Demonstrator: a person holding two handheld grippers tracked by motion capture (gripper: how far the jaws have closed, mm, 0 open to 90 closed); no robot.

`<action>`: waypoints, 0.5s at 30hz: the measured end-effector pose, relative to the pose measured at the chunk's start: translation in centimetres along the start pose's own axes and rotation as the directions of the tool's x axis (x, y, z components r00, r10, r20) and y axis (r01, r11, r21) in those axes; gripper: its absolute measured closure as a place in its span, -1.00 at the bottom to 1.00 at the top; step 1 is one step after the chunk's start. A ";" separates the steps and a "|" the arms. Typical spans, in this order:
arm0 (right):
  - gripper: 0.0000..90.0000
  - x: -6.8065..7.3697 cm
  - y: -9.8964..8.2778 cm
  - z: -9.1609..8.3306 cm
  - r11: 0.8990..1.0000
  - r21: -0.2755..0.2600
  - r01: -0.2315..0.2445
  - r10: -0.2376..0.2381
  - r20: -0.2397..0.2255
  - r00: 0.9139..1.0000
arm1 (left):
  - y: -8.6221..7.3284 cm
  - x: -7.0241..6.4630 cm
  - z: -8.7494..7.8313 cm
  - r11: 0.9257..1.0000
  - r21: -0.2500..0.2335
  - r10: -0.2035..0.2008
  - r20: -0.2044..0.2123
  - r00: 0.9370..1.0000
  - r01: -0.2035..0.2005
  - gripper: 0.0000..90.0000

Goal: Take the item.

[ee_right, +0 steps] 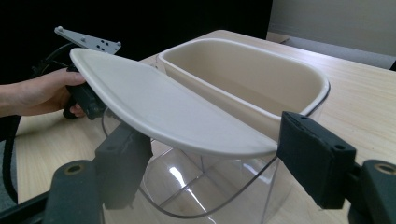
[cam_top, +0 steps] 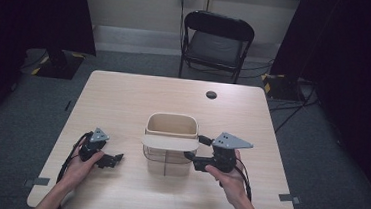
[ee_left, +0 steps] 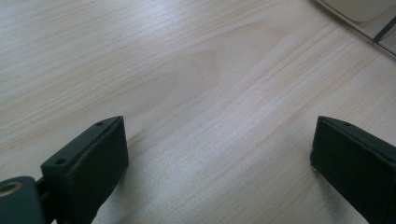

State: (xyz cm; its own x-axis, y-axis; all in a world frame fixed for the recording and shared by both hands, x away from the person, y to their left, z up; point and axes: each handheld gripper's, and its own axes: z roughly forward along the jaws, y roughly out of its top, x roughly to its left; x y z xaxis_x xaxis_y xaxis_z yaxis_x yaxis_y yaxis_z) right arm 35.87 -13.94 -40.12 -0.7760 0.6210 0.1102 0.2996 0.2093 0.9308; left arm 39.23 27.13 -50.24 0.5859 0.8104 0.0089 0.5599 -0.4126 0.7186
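A clear plastic container (cam_top: 166, 164) stands at the table's middle with a cream inner bin (cam_top: 172, 118) in its far half. A cream lid (cam_top: 170, 142) lies across the near half, tilted. My right gripper (cam_top: 195, 146) comes in from the right with its jaws on either side of the lid's right end. In the right gripper view the lid (ee_right: 154, 98) spans the gap of the right gripper (ee_right: 215, 149) above the clear wall (ee_right: 196, 191). The left gripper (cam_top: 114, 160) rests on the table left of the container. Its jaws stand wide apart over bare wood, so the left gripper (ee_left: 219, 154) holds nothing.
The wooden table (cam_top: 123, 99) has a small black round spot (cam_top: 211, 94) near its far edge. A black folding chair (cam_top: 217, 42) stands behind the table. Dark curtains flank the room. The other hand and its gripper (ee_right: 84, 95) lie beyond the lid.
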 end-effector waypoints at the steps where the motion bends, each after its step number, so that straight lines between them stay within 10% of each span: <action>1: -0.42 0.0 0.1 -0.1 1.000 -0.003 0.000 0.000 0.001 1.000 | 0.0 0.0 0.0 1.000 0.000 0.001 0.000 1.000 -0.001 -0.92; 15: -0.34 0.1 0.4 0.1 1.000 -0.007 -0.004 0.004 -0.031 1.000 | 0.0 0.0 0.0 1.000 0.000 -0.001 -0.001 1.000 0.001 -0.92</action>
State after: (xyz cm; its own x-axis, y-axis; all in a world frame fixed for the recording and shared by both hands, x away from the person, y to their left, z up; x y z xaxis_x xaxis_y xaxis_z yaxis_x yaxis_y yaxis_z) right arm 35.98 -13.69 -39.82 -0.7918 0.5979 0.1245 0.2990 0.2017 0.9327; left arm 39.22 27.12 -50.24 0.5848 0.8111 0.0086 0.5604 -0.4116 0.7187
